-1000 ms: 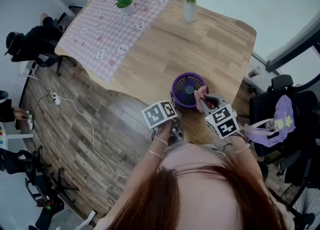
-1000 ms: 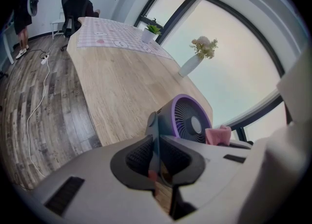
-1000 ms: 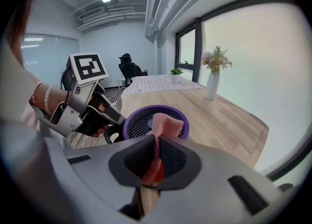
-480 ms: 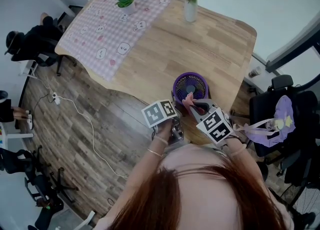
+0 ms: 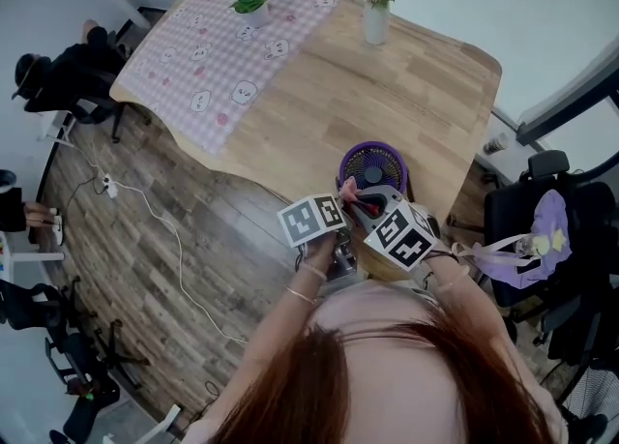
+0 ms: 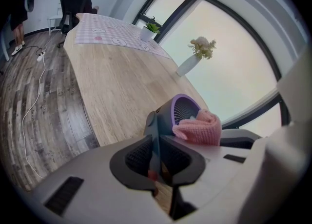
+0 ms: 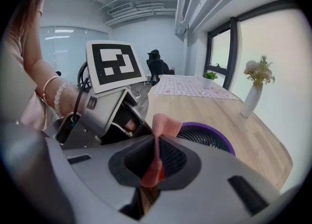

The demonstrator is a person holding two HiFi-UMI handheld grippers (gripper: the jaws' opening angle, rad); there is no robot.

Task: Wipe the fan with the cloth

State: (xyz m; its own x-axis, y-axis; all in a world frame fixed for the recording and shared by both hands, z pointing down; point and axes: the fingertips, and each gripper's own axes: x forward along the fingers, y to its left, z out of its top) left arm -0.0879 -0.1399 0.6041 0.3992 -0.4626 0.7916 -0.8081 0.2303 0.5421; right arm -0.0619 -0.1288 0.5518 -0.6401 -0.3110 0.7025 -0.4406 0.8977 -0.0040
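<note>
Fingers of the right gripper are clamped tight on the pink cloth, with a fold poking up between the pads. Over to the left gripper: closed as well, pinching a thin dark edge of the purple fan. From the head view, the fan sits near the edge of the wooden table, at about 5 o'clock. The cloth is pressed on its rim at 7 o'clock. The flower vase stands well off at the fan's 12 o'clock.

Pink cloth, apparently against purple fan
</note>
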